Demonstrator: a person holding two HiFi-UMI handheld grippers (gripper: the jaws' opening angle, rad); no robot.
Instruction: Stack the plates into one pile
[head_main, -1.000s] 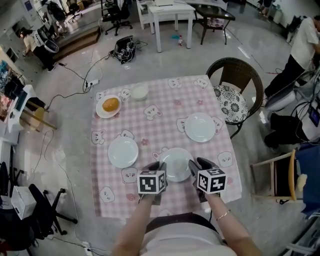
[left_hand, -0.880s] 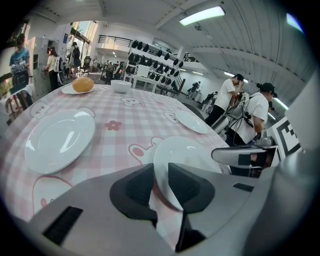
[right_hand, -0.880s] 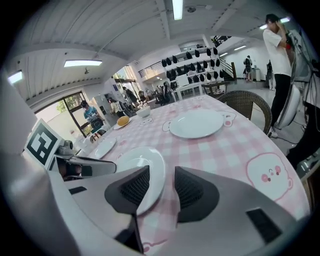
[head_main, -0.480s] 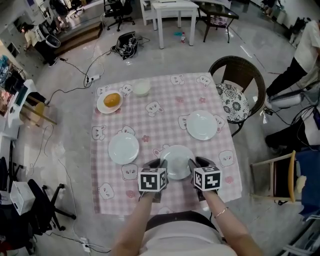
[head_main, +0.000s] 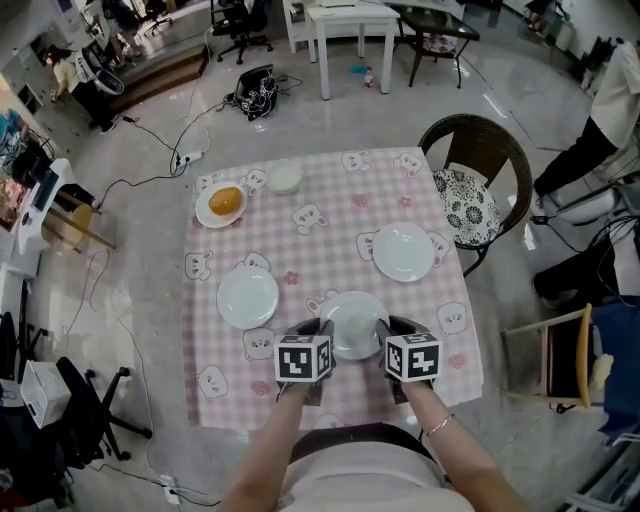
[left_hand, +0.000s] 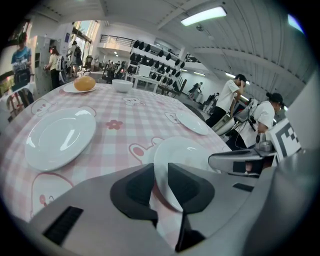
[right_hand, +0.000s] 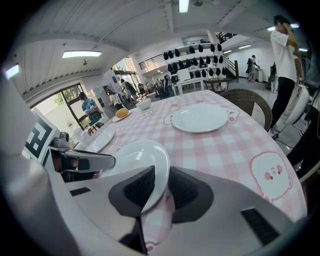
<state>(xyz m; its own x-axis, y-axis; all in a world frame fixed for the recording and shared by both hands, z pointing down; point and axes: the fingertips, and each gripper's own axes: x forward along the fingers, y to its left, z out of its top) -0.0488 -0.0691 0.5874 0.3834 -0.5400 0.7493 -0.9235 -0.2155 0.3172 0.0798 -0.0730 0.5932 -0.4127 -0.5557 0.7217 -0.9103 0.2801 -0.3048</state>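
Note:
A white plate (head_main: 353, 322) lies near the front edge of the pink checked table (head_main: 330, 230). My left gripper (head_main: 322, 332) is shut on its left rim, seen between the pads in the left gripper view (left_hand: 161, 175). My right gripper (head_main: 388, 328) has just been closing and now pinches the plate's right rim (right_hand: 161, 182). In both gripper views the plate (left_hand: 185, 152) (right_hand: 137, 157) stands tilted between the jaws. A second plate (head_main: 248, 297) lies to the left and a third plate (head_main: 403, 251) at the back right.
At the far left of the table are a plate with a bun (head_main: 222, 203) and a small white bowl (head_main: 285, 178). A wicker chair (head_main: 478, 170) stands at the right. A person (head_main: 610, 110) is further right.
The right gripper's jaws have closed in on the near plate's right rim. The left gripper kept its hold and both hands stayed where they were.

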